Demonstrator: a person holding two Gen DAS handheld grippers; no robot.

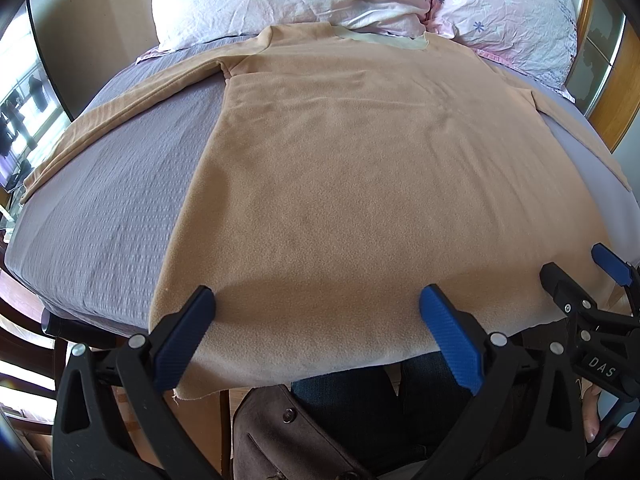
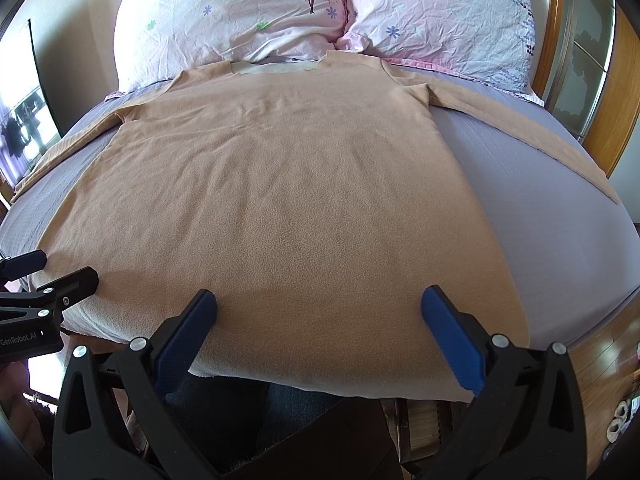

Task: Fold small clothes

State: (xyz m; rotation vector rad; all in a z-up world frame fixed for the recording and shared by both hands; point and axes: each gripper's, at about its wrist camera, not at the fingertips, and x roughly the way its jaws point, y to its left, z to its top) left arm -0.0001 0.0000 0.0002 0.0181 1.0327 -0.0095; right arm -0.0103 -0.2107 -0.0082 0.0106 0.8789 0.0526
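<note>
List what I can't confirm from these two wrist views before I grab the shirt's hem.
- Shirt hem corners: under each gripper's fingers, left gripper and right gripper.
- Right sleeve: in the left wrist view, mostly cut off by the frame edge.
- Left sleeve cuff: in the right wrist view, squeezed at the rim.
- Bed texture: blurred, left wrist view.

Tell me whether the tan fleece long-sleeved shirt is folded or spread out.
Spread out: the tan fleece long-sleeved shirt lies flat on the bed, both sleeves extended sideways, no folds.
</note>
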